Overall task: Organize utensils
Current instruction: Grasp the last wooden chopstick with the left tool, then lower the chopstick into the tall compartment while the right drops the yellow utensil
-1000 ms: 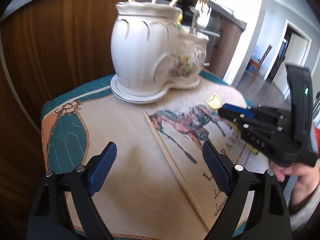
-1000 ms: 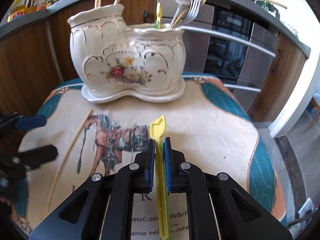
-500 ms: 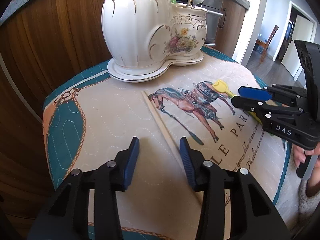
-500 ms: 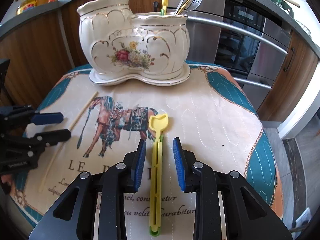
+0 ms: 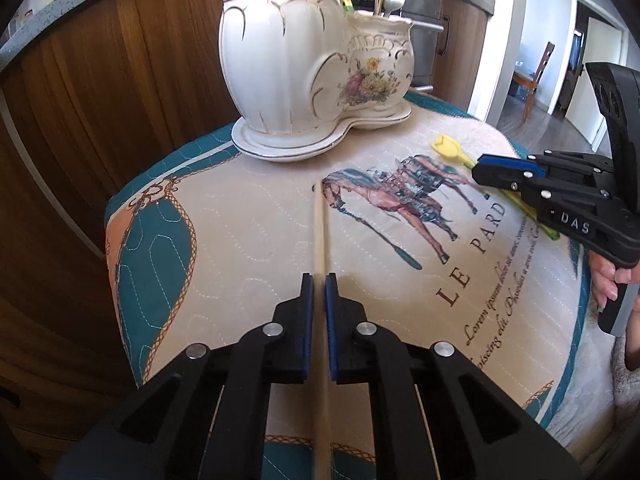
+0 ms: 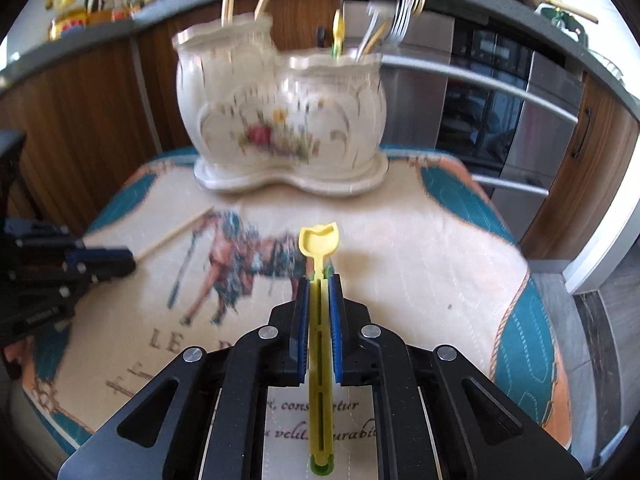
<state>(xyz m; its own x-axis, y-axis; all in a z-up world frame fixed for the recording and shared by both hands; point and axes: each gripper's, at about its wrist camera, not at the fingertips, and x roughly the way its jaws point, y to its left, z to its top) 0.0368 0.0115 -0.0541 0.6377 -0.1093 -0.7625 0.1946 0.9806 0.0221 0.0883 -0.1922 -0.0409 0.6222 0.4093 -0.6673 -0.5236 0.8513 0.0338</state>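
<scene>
The cloth (image 5: 248,216) is cream with teal and orange edges, a brown horse picture and dark letters. The white holder (image 5: 280,60) has gold lines and painted flowers. The little scoop (image 6: 320,240) is yellow. The chopstick (image 5: 320,220) is pale wood. Each black hand-held gripper (image 5: 319,284) has blue pads.

The left gripper (image 5: 319,280) is held tilted downward, its jaws clamped on the wooden chopstick (image 5: 320,236). The right gripper (image 6: 319,280) is likewise angled down beside it, its jaws closing on the yellow utensil (image 6: 319,240), gripped between the pads.
</scene>
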